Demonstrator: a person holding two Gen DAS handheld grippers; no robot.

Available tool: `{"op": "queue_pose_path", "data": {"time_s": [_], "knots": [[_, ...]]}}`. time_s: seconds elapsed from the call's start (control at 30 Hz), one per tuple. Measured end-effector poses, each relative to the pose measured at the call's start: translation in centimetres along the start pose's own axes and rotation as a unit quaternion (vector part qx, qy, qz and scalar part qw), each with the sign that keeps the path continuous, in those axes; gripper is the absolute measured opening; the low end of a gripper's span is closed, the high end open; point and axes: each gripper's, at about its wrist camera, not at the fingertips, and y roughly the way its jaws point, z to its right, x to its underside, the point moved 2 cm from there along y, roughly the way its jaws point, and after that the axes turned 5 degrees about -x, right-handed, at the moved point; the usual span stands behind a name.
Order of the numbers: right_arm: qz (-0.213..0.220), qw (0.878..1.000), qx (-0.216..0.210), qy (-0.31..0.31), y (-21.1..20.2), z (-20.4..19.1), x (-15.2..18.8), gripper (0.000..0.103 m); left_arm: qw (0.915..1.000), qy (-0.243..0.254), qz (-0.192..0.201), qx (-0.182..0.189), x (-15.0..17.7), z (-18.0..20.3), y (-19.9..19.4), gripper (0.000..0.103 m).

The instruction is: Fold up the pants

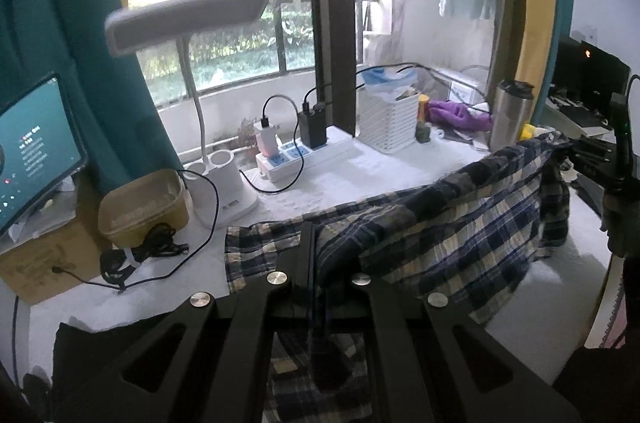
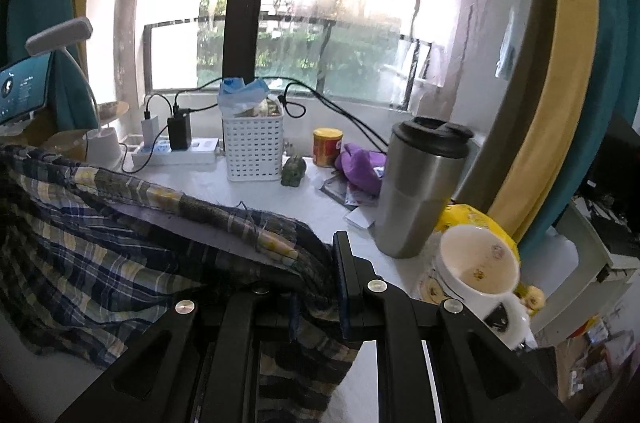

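The plaid pants point(image 1: 440, 223), blue, black and cream, hang stretched between my two grippers above the white table point(image 1: 360, 171). My left gripper point(image 1: 316, 263) is shut on one end of the pants, with cloth bunched between and below the fingers. In the right wrist view the pants point(image 2: 100, 255) spread to the left, and my right gripper point(image 2: 320, 275) is shut on their other end. The right gripper also shows in the left wrist view at the far right point(image 1: 600, 159), holding the raised cloth edge.
On the table stand a white lamp point(image 1: 224, 191), a power strip with chargers point(image 1: 304, 151), a white basket point(image 2: 254, 147), a steel tumbler point(image 2: 420, 187), a white mug point(image 2: 480, 271), a tan bowl point(image 1: 144, 207), loose cables point(image 1: 136, 255) and a tablet point(image 1: 36, 151).
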Motion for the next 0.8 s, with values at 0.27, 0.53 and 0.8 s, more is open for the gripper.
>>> {"op": "queue_pose_path", "data": {"time_s": [0.27,0.53,0.8], "knots": [[-0.03,0.999,-0.011,-0.004,4.7,-0.7,-0.7,0.015,0.9993,-0.013,-0.035,-0.004,0.3,-2.3,5.7,0.002],[-0.077,0.997,-0.017,-0.007,10.0,-1.1,-0.4,0.015,0.9965,-0.034,-0.075,-0.011,1.0,-4.6,12.0,0.006],[-0.111,0.994,-0.017,-0.001,13.3,-1.7,0.3,0.015,0.9929,-0.04,-0.111,-0.017,2.0,-6.0,16.4,0.008]]}}
